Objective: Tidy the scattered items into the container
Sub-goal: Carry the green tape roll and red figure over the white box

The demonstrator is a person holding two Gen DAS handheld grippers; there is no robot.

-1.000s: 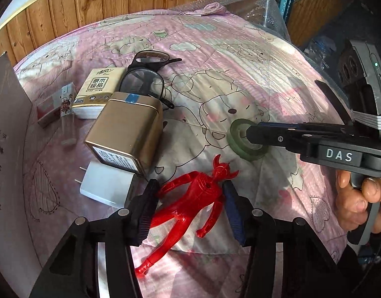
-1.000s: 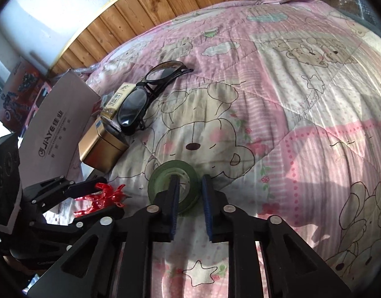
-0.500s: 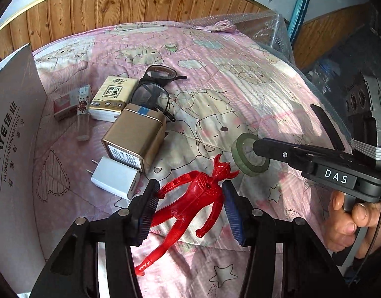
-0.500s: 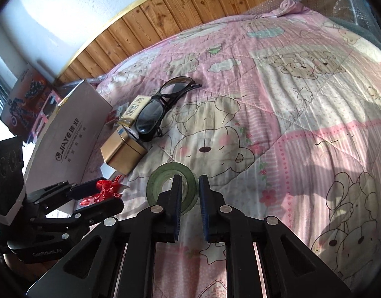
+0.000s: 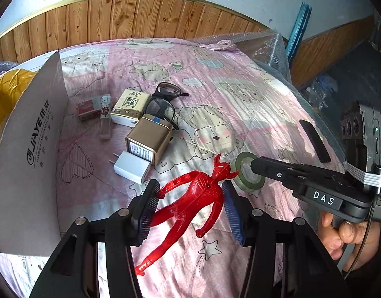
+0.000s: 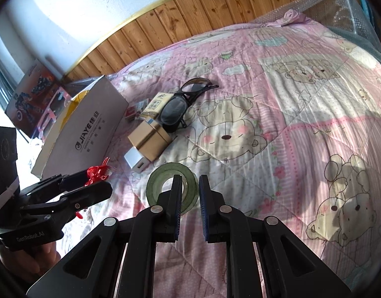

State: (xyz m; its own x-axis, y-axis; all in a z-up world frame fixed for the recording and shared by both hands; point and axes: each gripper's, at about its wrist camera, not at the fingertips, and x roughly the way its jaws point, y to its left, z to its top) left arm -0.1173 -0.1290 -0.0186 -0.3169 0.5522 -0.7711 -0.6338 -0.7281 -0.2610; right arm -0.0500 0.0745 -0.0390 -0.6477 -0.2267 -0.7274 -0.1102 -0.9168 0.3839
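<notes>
Above the pink quilt [image 5: 240,94], the left gripper [image 5: 190,204] clamps the red figure [image 5: 190,198] sideways; the right gripper [image 6: 189,198] pinches the green tape roll's [image 6: 158,181] wall, both near the box [image 5: 29,149].

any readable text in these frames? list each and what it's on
"JiAYE" plus Chinese characters: side of the cardboard box.
"DAS": right gripper body.
"GenRobot.AI": left gripper body.
Tissue pack: Chinese print, too small to read.
Gold tin label: too small to read.
</notes>
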